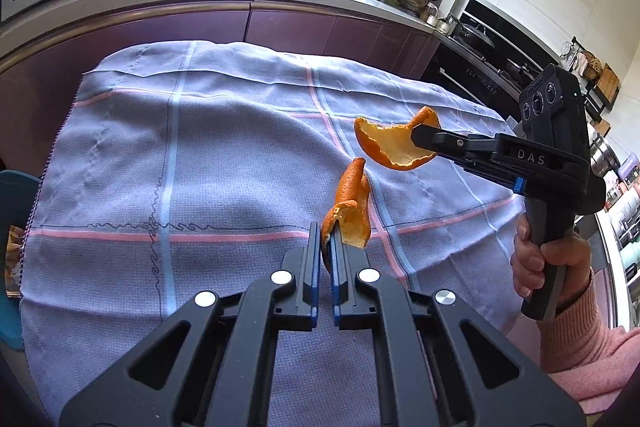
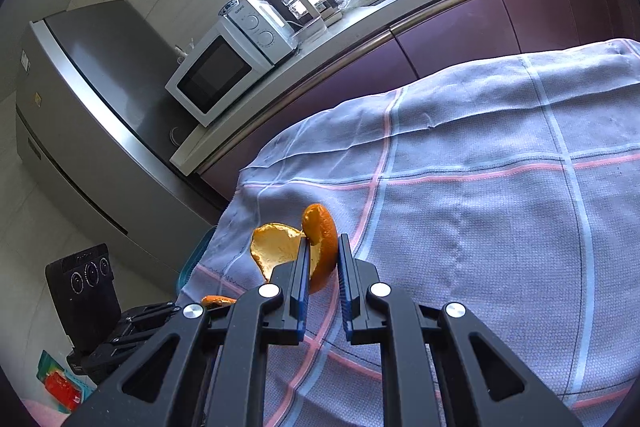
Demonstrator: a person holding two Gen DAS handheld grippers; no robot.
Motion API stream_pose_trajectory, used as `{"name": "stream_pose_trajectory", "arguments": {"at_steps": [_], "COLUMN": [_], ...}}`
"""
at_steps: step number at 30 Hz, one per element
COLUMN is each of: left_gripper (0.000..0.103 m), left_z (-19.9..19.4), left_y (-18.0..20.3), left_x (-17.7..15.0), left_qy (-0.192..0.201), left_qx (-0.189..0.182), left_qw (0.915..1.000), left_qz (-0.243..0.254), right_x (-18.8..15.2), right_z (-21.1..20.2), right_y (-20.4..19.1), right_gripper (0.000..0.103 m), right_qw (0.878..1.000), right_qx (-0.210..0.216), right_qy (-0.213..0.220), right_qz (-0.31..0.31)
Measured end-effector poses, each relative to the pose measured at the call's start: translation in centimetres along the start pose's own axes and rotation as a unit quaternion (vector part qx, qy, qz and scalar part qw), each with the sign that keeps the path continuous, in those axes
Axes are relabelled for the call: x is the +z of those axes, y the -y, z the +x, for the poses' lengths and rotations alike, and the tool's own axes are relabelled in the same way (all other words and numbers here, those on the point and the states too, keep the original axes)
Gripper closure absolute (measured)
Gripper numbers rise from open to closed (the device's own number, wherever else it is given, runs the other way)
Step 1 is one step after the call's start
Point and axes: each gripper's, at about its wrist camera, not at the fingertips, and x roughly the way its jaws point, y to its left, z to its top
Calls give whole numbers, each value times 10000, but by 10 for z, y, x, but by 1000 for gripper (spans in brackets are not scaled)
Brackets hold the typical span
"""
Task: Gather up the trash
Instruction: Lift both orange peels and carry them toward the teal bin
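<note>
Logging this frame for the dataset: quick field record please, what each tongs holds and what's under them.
left tongs: shut on an orange peel piece, lifted off the cloth
right tongs: shut on a second orange peel piece, also in the air
surface: checked bluish tablecloth
peel left on cloth: none visible
background: kitchen counter, microwave

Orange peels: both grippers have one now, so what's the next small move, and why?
Probably carry both to a bin; none shows in either view, so find one first. The left gripper is shut on the narrow peel, the right gripper on the wide peel, both clear of the checked cloth, which shows no other scraps.
</note>
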Motion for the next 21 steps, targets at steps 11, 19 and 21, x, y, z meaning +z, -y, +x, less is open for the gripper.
{"name": "stream_pose_trajectory", "arguments": {"at_steps": [11,19,21], "left_gripper": [98,98,98], "left_z": [-27,-44,-48], "left_y": [-20,-32,-35], "left_x": [-3,-3,-3], "left_qy": [191,315,341], "left_qx": [224,350,379], "left_qw": [9995,9988,9986], "left_qz": [-77,-149,-170], "right_x": [-1,-2,-2], "right_z": [16,26,28], "right_y": [-22,-36,-39], "right_gripper": [91,91,91], "right_qw": [9997,9993,9991], "right_qx": [174,272,304], "right_qy": [-97,-166,-186], "right_qz": [-135,-219,-233]}}
